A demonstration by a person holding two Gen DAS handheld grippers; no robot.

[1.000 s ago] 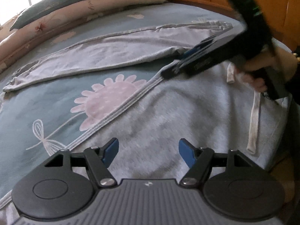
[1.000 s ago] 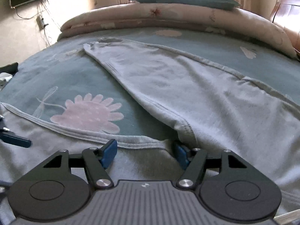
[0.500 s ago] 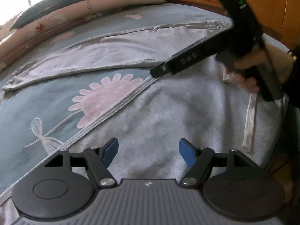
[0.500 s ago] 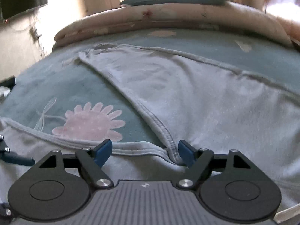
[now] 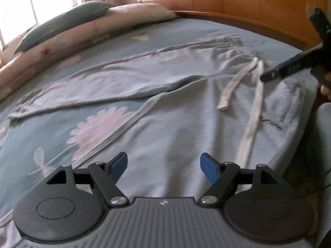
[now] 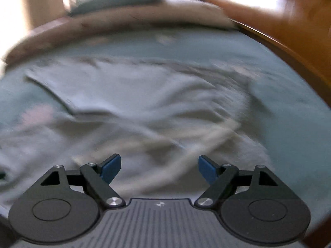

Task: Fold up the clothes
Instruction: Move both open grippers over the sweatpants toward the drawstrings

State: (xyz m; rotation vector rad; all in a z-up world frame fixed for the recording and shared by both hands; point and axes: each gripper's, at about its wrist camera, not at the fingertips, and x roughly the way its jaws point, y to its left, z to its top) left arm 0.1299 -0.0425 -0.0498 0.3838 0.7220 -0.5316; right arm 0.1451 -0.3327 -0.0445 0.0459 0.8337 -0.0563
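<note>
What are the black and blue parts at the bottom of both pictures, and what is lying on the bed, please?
They are hand-held grippers; a person holds one in each hand. Each carries a camera looking along its two blue-tipped fingers, so each picture is that gripper's own view. The left gripper and the right gripper are opening, with nothing between the fingers. On the floral bedsheet lie grey sweatpants, spread flat, with a white drawstring at the waist. The left view also shows the right gripper near the waistband. The right view is blurred.
</note>
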